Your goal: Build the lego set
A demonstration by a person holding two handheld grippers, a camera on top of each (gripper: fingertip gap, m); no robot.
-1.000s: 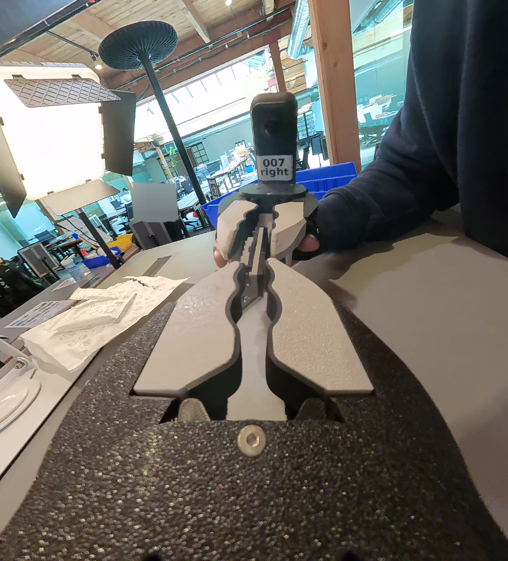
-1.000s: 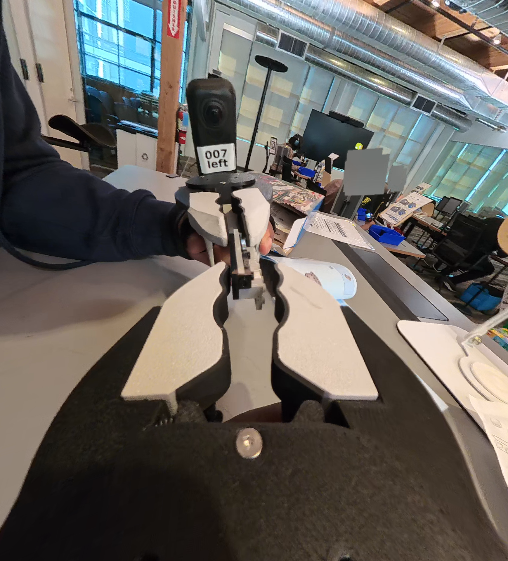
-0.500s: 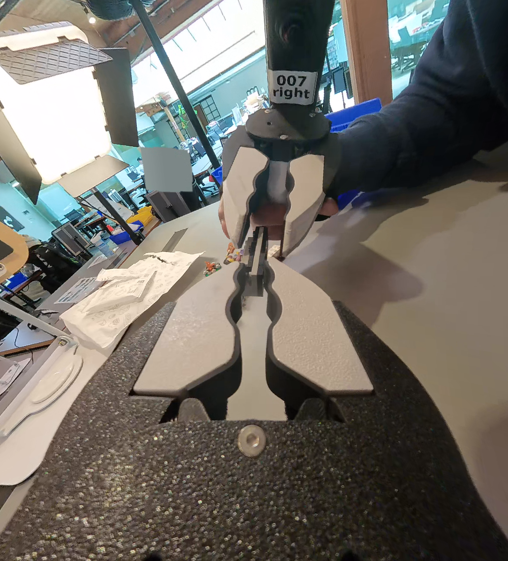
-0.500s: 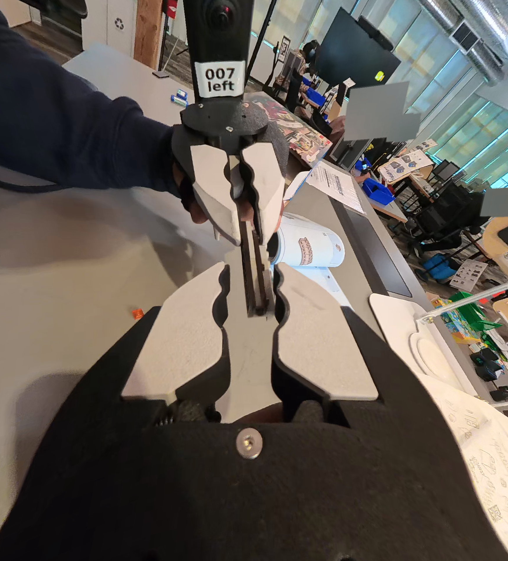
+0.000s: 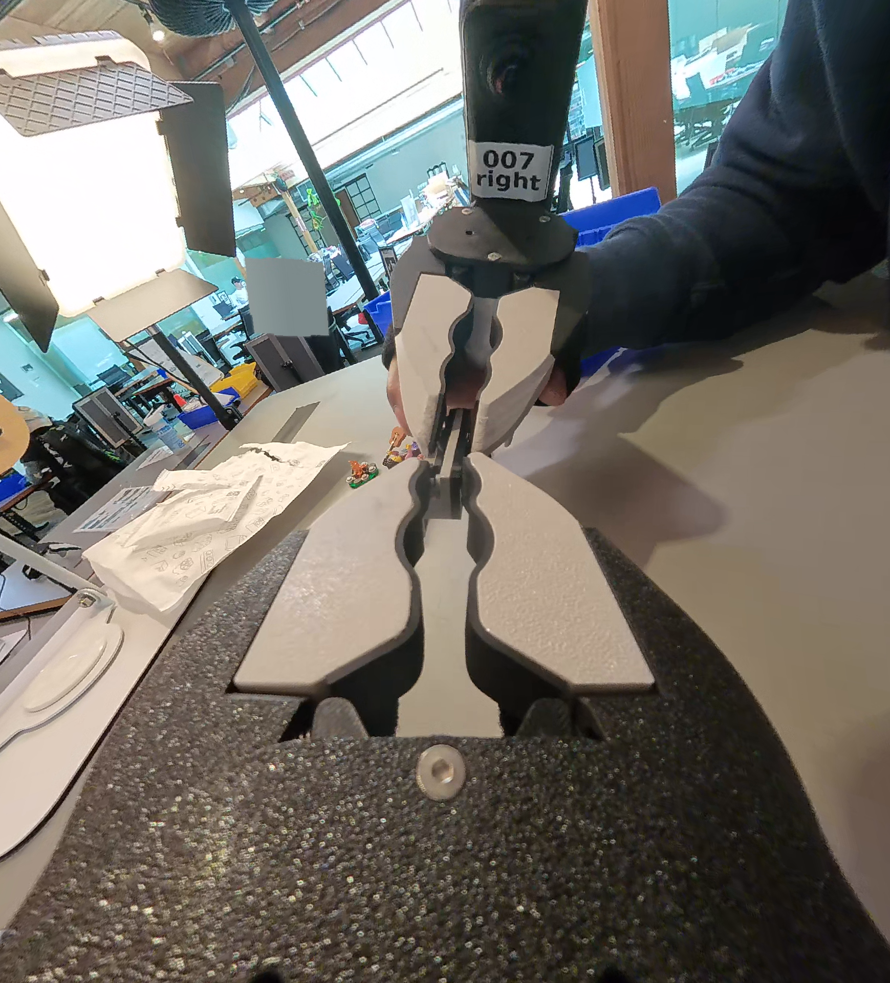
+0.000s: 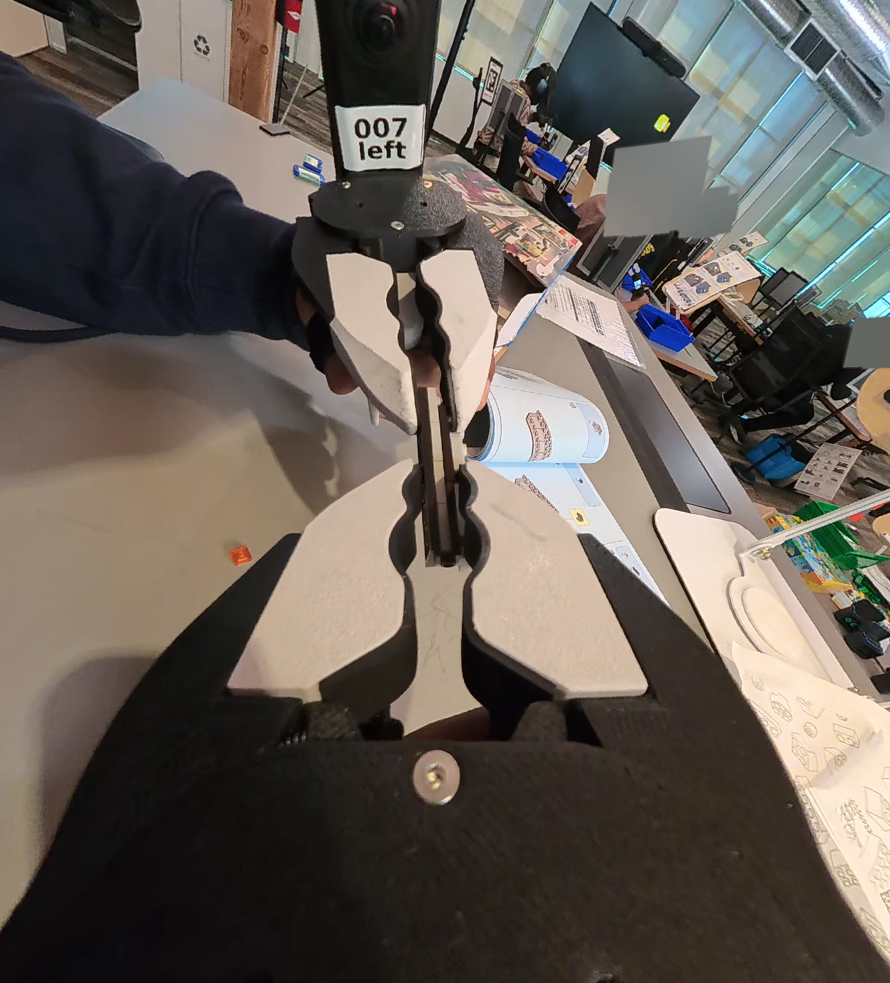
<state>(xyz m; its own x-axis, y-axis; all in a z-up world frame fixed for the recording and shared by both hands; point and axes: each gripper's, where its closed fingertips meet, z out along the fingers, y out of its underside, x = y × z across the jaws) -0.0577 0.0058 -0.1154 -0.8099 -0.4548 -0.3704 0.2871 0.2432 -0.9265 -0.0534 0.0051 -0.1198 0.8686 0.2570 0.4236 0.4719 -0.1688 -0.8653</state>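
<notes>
Both grippers meet nose to nose above the grey tabletop (image 5: 751,478), sharing one long, narrow dark-and-tan brick assembly (image 6: 438,505). The left gripper (image 5: 445,481) has its jaws clamped on one end; the right gripper (image 6: 440,524) has its jaws clamped on the other, having been wider half a second ago. Beside them lie a curled pale-blue instruction booklet (image 6: 543,431), a small orange translucent piece (image 6: 240,555), a tiny green-based brick model (image 5: 362,475), crumpled white printed paper bags (image 5: 203,526) and a white flat board (image 6: 708,558).
</notes>
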